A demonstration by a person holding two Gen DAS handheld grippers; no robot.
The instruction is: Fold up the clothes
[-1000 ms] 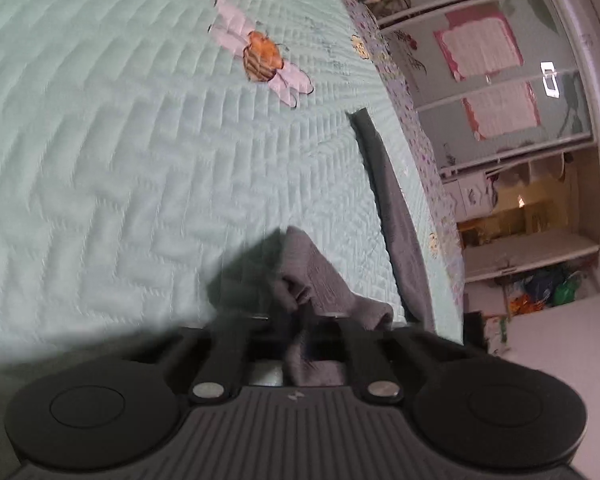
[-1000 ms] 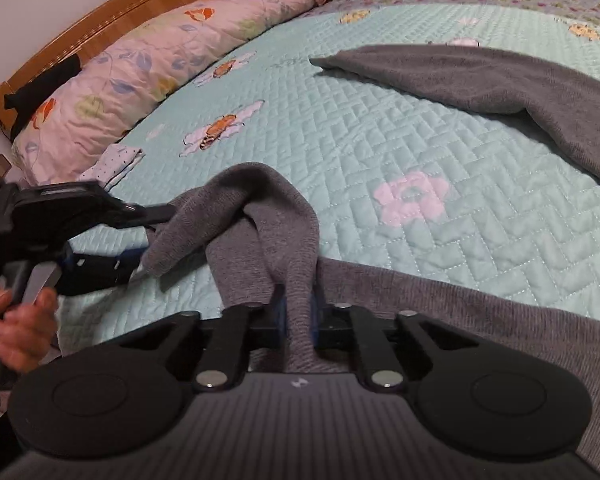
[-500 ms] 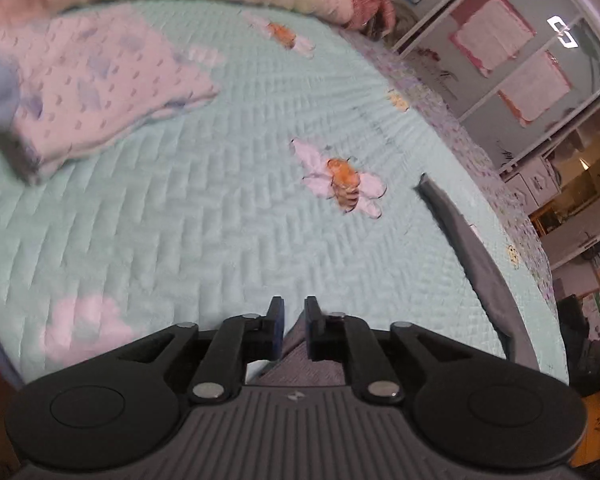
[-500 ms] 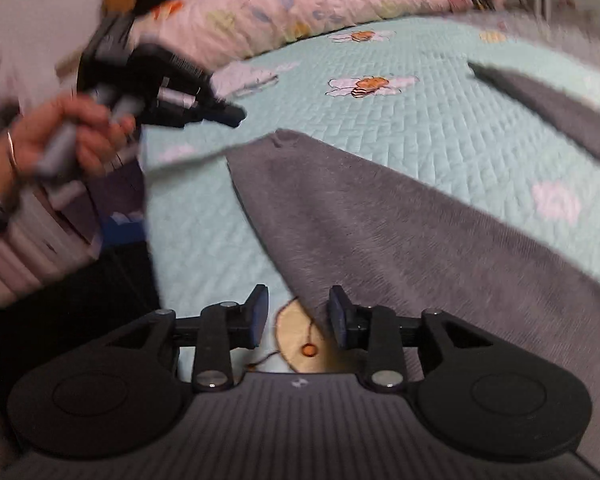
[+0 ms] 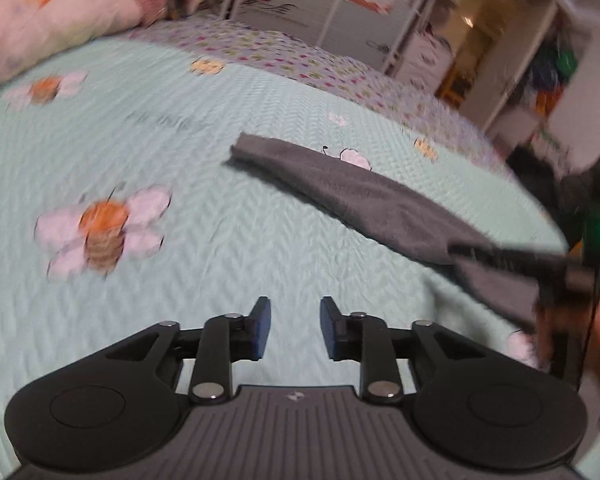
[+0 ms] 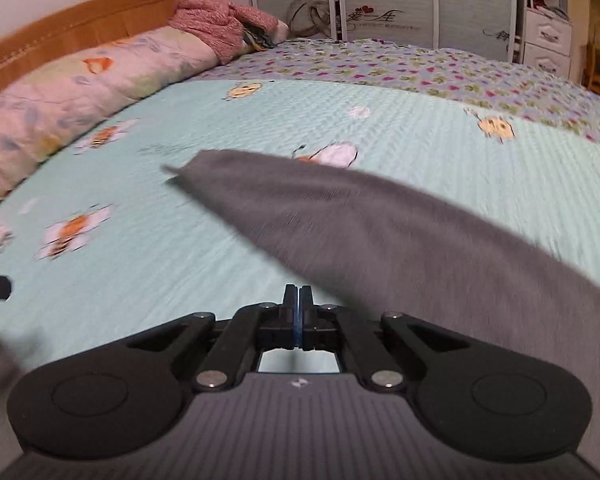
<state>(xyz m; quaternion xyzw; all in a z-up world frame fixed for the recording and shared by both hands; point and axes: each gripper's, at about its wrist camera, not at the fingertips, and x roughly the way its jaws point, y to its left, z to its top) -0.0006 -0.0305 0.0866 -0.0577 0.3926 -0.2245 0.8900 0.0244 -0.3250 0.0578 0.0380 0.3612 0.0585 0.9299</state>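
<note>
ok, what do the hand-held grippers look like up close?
Both alike: the left hand-held gripper and the right hand-held gripper are matte black, with a ribbed body, two round discs, silver pivot pins, a small white logo and blue pads on the fingers.

Left gripper (image 5: 291, 328): jaws opening, nothing between the fingers (image 5: 260, 328), above the mint quilted bed (image 5: 220, 128). A grey garment (image 5: 380, 204) lies ahead; the right gripper (image 5: 512, 258) overlaps its near end.
</note>
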